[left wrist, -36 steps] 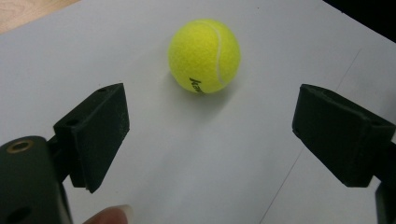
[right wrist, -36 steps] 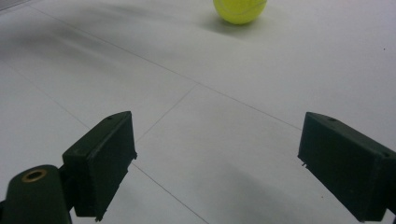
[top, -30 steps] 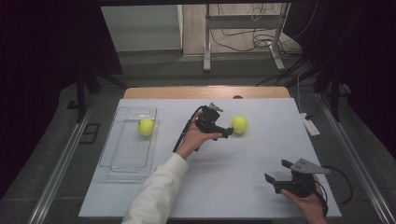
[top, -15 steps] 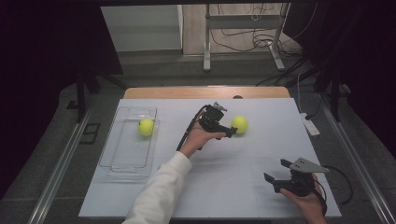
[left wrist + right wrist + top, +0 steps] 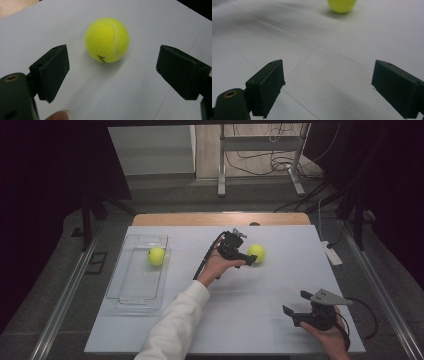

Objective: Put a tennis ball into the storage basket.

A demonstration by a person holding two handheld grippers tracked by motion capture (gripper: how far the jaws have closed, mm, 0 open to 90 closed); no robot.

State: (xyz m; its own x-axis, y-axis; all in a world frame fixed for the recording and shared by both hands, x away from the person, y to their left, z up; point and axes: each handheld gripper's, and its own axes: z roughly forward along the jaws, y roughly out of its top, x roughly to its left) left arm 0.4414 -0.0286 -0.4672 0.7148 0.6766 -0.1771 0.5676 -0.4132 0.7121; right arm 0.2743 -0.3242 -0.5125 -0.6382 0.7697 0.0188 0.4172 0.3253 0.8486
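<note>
The left gripper [image 5: 112, 72] is wide open and empty, just short of the loose tennis ball [image 5: 107, 39] mid-table — ease forward until the jaws flank its widest part, then close gently so it cannot roll

Two yellow-green tennis balls: one [image 5: 256, 253] with white seam and dark lettering beside the clear tray [image 5: 121, 285], other [image 5: 156, 256] inside that tray. Table cover [image 5: 250, 320] white with thin grey lines. Both grippers [image 5: 248, 261] [image 5: 297, 309] black. Sleeve [image 5: 172, 330] white.
</note>
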